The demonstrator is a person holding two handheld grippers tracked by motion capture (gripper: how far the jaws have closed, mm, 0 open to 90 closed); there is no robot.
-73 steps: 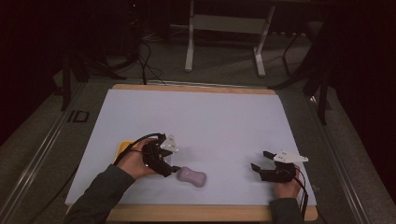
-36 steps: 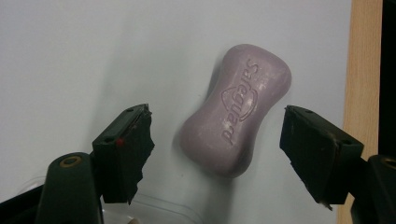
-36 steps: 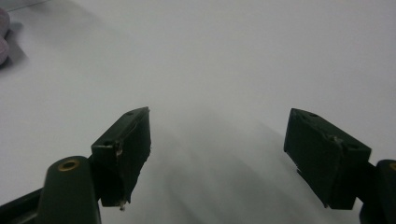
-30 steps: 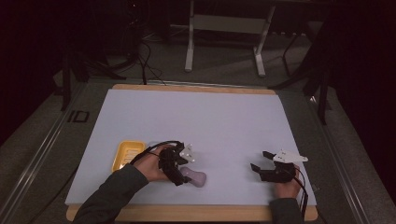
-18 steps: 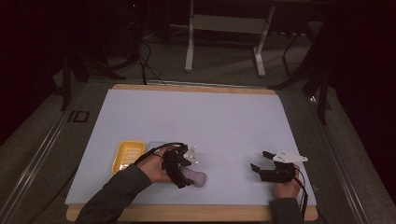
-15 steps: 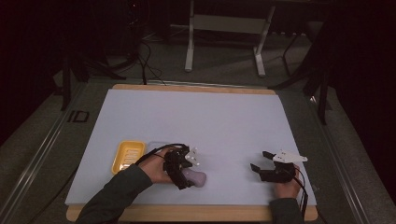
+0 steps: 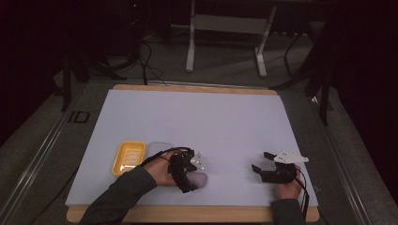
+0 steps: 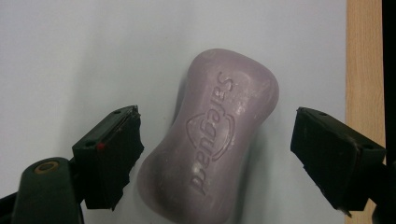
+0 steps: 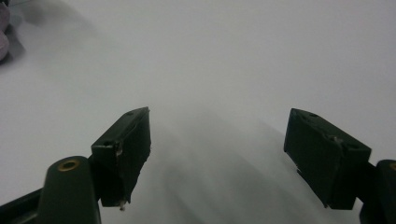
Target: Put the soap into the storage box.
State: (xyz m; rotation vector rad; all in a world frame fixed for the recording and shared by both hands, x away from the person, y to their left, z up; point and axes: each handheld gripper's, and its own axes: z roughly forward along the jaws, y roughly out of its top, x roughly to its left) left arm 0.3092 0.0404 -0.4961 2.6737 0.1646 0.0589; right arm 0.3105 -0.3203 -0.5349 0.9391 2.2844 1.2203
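Now the left gripper (image 7: 191,174) hangs over a lilac, waisted bar of soap (image 8: 212,140) with a brand name pressed into its top face. The bar lies flat on the white sheet (image 7: 197,122) that covers the wooden table (image 7: 187,214), near the front edge and a little left of the middle. In the left gripper view the soap sits between the two black jaws, clear of both pads, with bare sheet showing on either side. Those jaws have just been opening and now stand wide, with the bar between them but untouched.

A shallow yellow rectangular tray (image 7: 128,157), which looks like a soap dish, rests on the sheet just to the left of the person's left hand (image 7: 162,172), with a pale, faint lid-like piece (image 7: 159,146) beside it.

Over at the right, the right gripper (image 7: 260,165) sits low on the sheet, well apart from the soap, its jaws spread and empty above plain white surface.

Judging by this, the step in hand is the approach for a pick-up of the soap. Next the left gripper would need to sink until the pads flank the narrow waist, then close squarely. Since the bar lies at a slant to the jaws, a slight turn of the wrist first would help, as rounded soap could squirt out of a skewed pinch.
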